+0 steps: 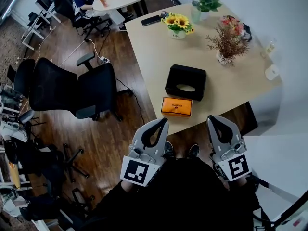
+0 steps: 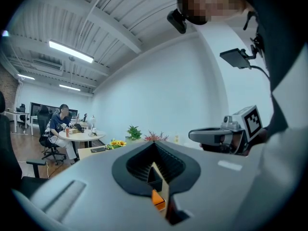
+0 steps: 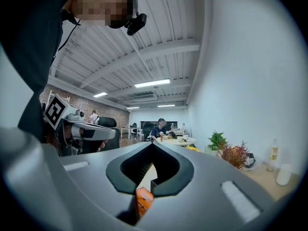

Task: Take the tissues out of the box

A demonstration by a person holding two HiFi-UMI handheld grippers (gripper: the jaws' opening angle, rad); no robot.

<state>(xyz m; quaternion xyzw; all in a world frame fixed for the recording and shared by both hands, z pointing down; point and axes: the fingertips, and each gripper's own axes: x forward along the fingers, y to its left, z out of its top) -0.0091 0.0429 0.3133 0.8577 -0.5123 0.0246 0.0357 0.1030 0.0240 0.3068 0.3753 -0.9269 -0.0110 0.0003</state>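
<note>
Closest in, the left tool (image 1: 165, 121) and the right tool (image 1: 211, 118) are held against the person's dark clothing, short of the counter (image 1: 149, 57). Each has its jaws pressed together with nothing between them. The black tissue box (image 1: 192, 74) sits on the counter ahead, well apart from both tools. Its oval slot faces up, and the tissue (image 1: 186, 87) shows only as a pale patch lying flat in it, with no tuft that I can make out.

Several things could go wrong from here:
- A tool that arrives at the slot with its jaws together would only push the paper deeper, so the jaws need to part on the way in.
- The tissue lies flat, so a shallow pinch may catch one thin corner and tear it, or miss it altogether.
- The box looks light. An upward pull with nothing holding it down could lift or drag the whole box, so the other tool probably has to brace its top.
- An orange box (image 1: 176, 106) lies between the person and the tissue box, just beside the counter's near edge. A low reach could knock it to the floor.
</note>
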